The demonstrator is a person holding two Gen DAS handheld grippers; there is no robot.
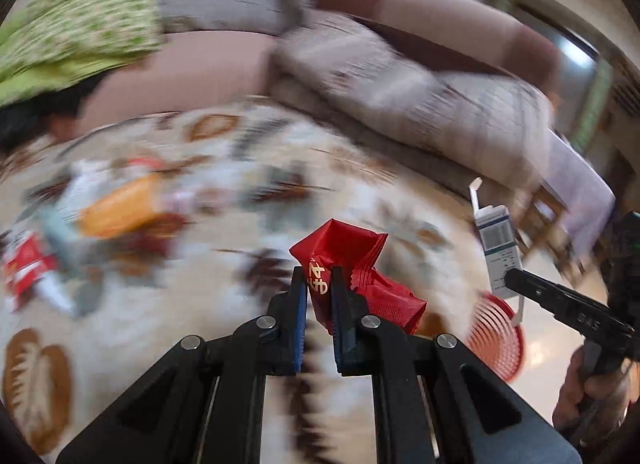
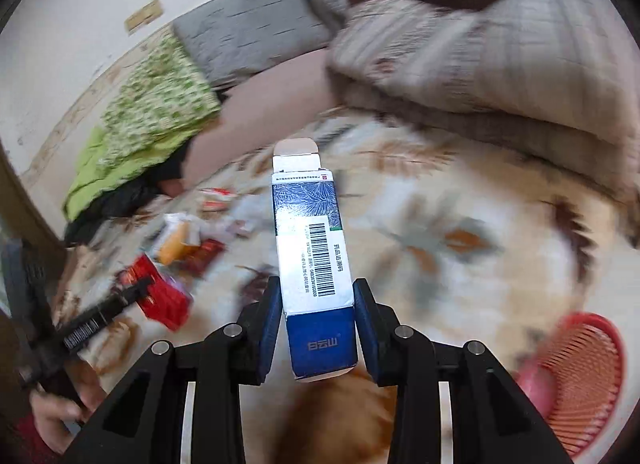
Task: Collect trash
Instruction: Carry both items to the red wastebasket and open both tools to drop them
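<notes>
Left wrist view: left claw (image 1: 320, 276) pinching crumpled red wrapper (image 1: 352, 264); right claw (image 2: 316, 292) clamping blue-white carton (image 2: 312, 248).

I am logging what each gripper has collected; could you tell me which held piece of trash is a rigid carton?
The blue-and-white box in the right gripper, with a barcode and open flap; the left gripper holds a crumpled red wrapper.

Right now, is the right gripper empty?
No. In the right wrist view the right gripper is shut on a blue and white carton, its flap open at the far end.
</notes>
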